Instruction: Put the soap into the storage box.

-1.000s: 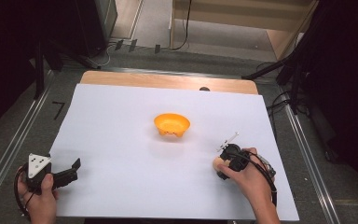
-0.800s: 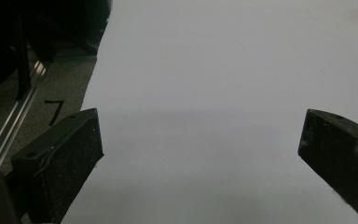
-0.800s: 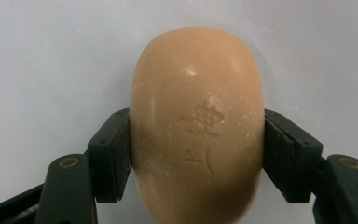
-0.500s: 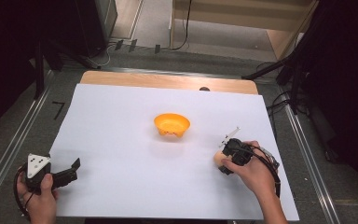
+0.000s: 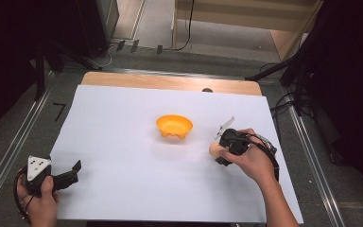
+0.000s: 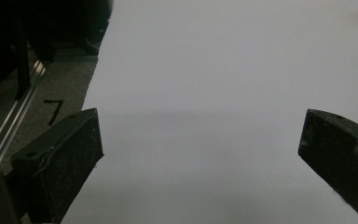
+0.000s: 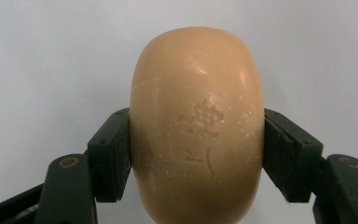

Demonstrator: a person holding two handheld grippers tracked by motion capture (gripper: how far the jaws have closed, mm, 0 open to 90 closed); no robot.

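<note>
The right gripper [image 7: 196, 154] clamps the soap [image 7: 196, 126], probably just off the table [image 5: 123, 123], at the bowl's [image 5: 174, 126] four o'clock. Next: carry it over the bowl (left fingers [image 6: 60, 158] gape empty).

Soap bar's [image 7: 196, 126] lower end, cut off below

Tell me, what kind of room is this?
It looks like a lab or workshop for recording, not a home. A table covered with a white sheet sits between metal rails, cables trail on the floor, and a person's hands hold a left gripper and right gripper.
</note>
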